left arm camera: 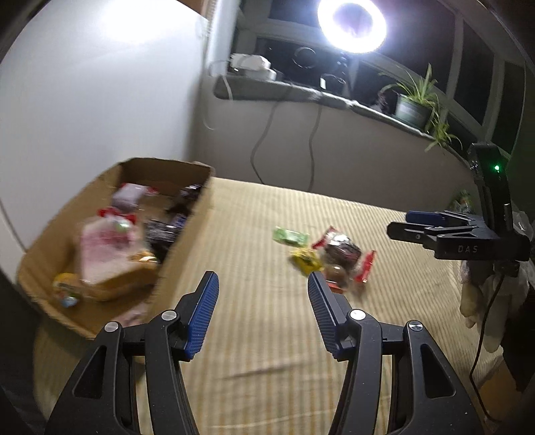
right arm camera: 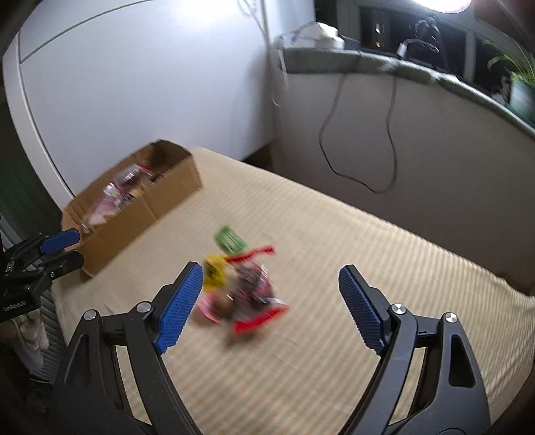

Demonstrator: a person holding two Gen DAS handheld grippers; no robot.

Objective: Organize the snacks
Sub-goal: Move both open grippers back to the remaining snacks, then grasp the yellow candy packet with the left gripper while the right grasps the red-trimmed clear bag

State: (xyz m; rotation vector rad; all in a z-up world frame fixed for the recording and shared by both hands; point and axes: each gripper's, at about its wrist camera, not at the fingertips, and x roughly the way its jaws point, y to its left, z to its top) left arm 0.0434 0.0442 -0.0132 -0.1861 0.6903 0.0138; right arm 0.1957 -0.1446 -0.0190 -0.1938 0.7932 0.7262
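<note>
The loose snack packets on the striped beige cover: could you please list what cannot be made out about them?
- Right wrist view: motion blur smears the pile of loose snack packets; count and labels unreadable.
- Left wrist view: the left tool's right fingertip covers the pile's near edge; print too small.

We see a ring light (left arm camera: 351,24) glaring above a grey sill (left arm camera: 301,92), where a potted plant (left arm camera: 416,100) stands at the right end and what may be a white box (left arm camera: 252,65) sits at the left. Two cables (left arm camera: 284,140) hang from the sill down a pale wall (left arm camera: 83,100). A striped beige cloth (right arm camera: 334,251) covers the surface below.
</note>
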